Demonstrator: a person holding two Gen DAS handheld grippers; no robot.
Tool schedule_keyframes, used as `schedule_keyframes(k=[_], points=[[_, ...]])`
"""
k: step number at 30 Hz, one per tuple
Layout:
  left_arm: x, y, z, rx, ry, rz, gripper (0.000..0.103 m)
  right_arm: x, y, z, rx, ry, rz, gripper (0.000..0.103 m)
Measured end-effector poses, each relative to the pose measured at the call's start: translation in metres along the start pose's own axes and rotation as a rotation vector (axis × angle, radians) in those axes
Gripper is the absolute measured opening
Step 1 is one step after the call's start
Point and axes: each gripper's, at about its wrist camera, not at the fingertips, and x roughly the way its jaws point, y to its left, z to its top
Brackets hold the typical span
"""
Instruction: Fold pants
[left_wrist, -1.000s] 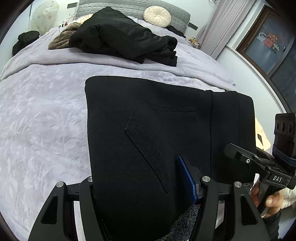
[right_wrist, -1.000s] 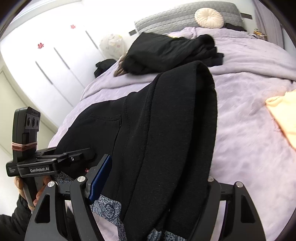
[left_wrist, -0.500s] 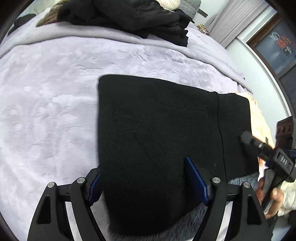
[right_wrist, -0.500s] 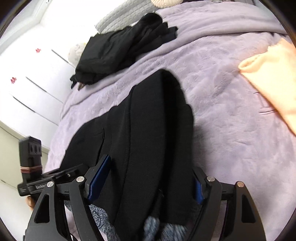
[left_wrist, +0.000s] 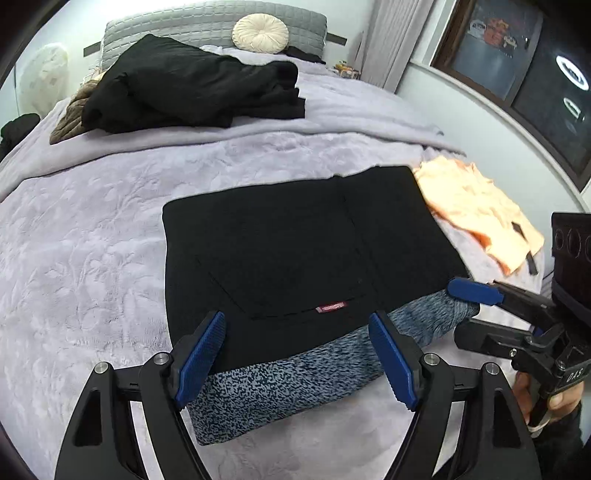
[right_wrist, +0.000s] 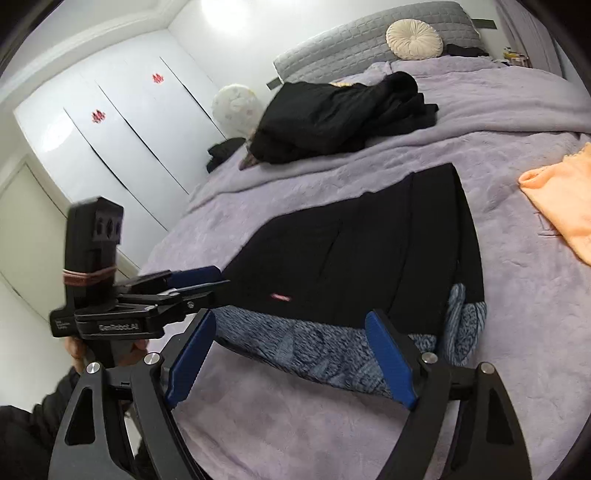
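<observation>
Black pants (left_wrist: 295, 251) lie folded flat on the lilac bedspread (left_wrist: 85, 266), both grippers spread and clear of the cloth

The left gripper (left_wrist: 299, 354) has just been opening; its blue pads stand apart above the near edge of the pants, nothing pinched between them; the right gripper (right_wrist: 291, 354) has likewise just been opening, jaws wide over the blue-grey marled fabric (right_wrist: 295, 347) that shows under the near edge of the pants; a small red label (left_wrist: 331, 306) lies on the top layer; an orange garment (left_wrist: 476, 206) touches the right side of the pants; a heap of dark clothes (left_wrist: 192, 88) sits well apart near the headboard
</observation>
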Motion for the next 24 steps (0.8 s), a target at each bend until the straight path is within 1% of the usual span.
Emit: schedule_keyframes(k=[1, 2, 4, 6, 8, 9, 10, 11, 13, 14, 16, 17, 19, 22, 23, 24], points=[[0.011, 0.003, -0.005, 0.005, 0.028, 0.0, 0.08, 0.006, -0.007, -0.005, 0.013, 0.022, -0.011, 0.085], [0.018, 0.007, -0.01, 0.0, 0.042, -0.011, 0.08, 0.009, -0.013, -0.008, 0.029, 0.026, 0.005, 0.085], [0.016, 0.007, -0.015, 0.012, 0.031, -0.008, 0.08, 0.008, -0.017, -0.01, 0.054, 0.02, 0.045, 0.085], [0.004, 0.001, -0.01, 0.035, 0.026, 0.009, 0.08, -0.001, -0.012, -0.005, 0.043, 0.012, 0.04, 0.086], [-0.015, -0.002, 0.001, 0.057, -0.017, 0.003, 0.08, -0.017, -0.003, 0.007, -0.026, -0.045, -0.018, 0.086], [-0.022, -0.003, 0.011, 0.069, -0.047, 0.008, 0.08, -0.023, 0.0, 0.015, -0.069, -0.076, -0.058, 0.086], [-0.024, -0.002, 0.023, 0.073, -0.065, 0.027, 0.08, -0.027, 0.004, 0.027, -0.117, -0.104, -0.115, 0.087], [-0.02, -0.002, 0.036, 0.068, -0.066, 0.05, 0.08, -0.028, 0.007, 0.039, -0.159, -0.12, -0.159, 0.088], [-0.002, 0.004, 0.059, 0.045, -0.031, 0.078, 0.08, -0.017, 0.009, 0.063, -0.231, -0.117, -0.198, 0.088], [0.011, 0.009, 0.069, 0.017, 0.004, 0.089, 0.08, -0.006, 0.008, 0.076, -0.252, -0.099, -0.212, 0.088], [0.038, 0.016, 0.081, -0.022, 0.076, 0.116, 0.08, 0.019, 0.001, 0.097, -0.266, -0.036, -0.222, 0.088], [0.049, 0.019, 0.082, -0.034, 0.103, 0.126, 0.08, 0.036, -0.002, 0.106, -0.264, 0.006, -0.234, 0.088], [0.068, 0.025, 0.082, -0.06, 0.145, 0.136, 0.08, 0.067, -0.016, 0.113, -0.245, 0.108, -0.231, 0.088], [0.079, 0.024, 0.075, -0.03, 0.157, 0.156, 0.08, 0.1, -0.042, 0.116, -0.184, 0.23, -0.228, 0.088], [0.078, 0.023, 0.074, -0.021, 0.155, 0.158, 0.08, 0.106, -0.047, 0.114, -0.17, 0.258, -0.231, 0.088], [0.076, 0.021, 0.073, -0.011, 0.152, 0.165, 0.08, 0.106, -0.048, 0.112, -0.171, 0.254, -0.233, 0.088]])
